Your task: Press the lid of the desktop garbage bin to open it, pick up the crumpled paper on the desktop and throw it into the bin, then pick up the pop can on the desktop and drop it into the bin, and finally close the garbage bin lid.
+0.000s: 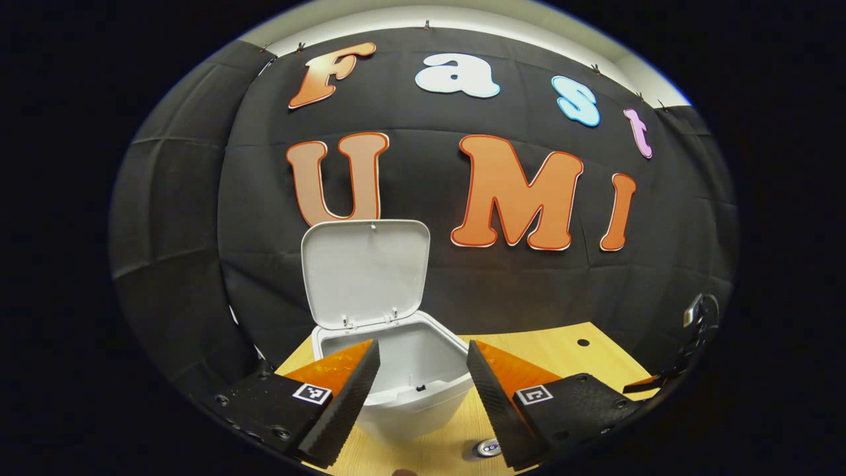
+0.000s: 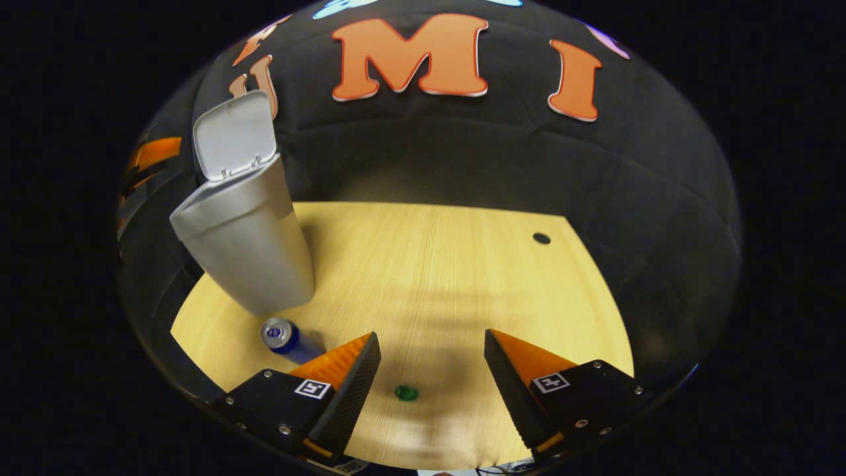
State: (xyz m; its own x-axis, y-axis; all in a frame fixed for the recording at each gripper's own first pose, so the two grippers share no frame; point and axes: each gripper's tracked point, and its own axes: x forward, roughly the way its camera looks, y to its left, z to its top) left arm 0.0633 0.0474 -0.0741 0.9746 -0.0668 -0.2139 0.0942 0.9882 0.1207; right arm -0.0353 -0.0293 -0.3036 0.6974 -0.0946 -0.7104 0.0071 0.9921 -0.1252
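The garbage bin point(image 1: 410, 390) is standing near the desk's point(image 2: 462, 264) left edge, lid point(image 1: 365, 272) raised; a pop can point(image 2: 283, 337) is lying beside it; both the left gripper point(image 1: 423, 377) and right gripper point(image 2: 429, 370) are hovering spread, gripping nothing.

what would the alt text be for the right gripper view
A white desktop garbage bin stands on the wooden table with its lid raised. A blue pop can lies on its side in front of it. The right gripper hangs open above a small green object.
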